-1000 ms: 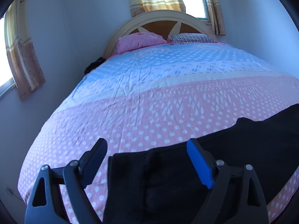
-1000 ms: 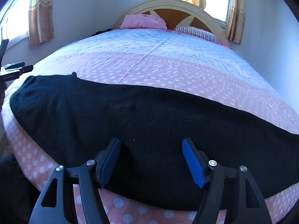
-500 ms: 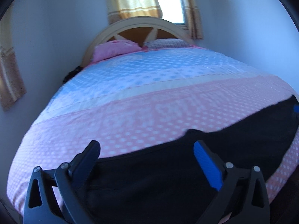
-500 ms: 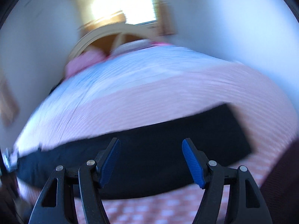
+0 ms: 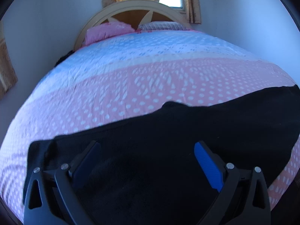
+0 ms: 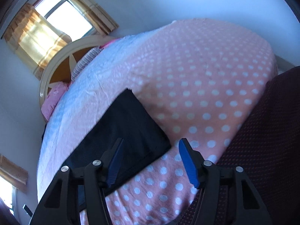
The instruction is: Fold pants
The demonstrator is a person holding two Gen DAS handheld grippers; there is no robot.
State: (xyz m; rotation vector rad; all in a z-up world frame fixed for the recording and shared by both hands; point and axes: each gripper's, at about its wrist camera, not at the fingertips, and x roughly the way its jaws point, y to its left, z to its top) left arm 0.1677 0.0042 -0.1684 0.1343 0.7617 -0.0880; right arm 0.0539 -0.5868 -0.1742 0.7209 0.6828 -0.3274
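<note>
Black pants (image 5: pixel 168 140) lie flat in a long strip across the near part of a bed with a pink dotted cover (image 5: pixel 131 86). My left gripper (image 5: pixel 146 155) is open and empty, above the pants' left part. In the right wrist view the pants' right end (image 6: pixel 127 123) shows as a squared edge. My right gripper (image 6: pixel 150 150) is open and empty, just over that end's near corner, with the view tilted.
The bed (image 6: pixel 206 78) has a curved headboard (image 5: pixel 138 9), a pink pillow (image 5: pixel 106 31) and a striped pillow (image 5: pixel 161 25). Curtained windows (image 6: pixel 46 31) are behind it. A dark red dotted fabric (image 6: pixel 262 150) fills the right wrist view's right side.
My left gripper has shifted right along the pants and lowered over them. My right gripper has swung to the pants' right end and rolled, tilting its view. Both stayed open.
</note>
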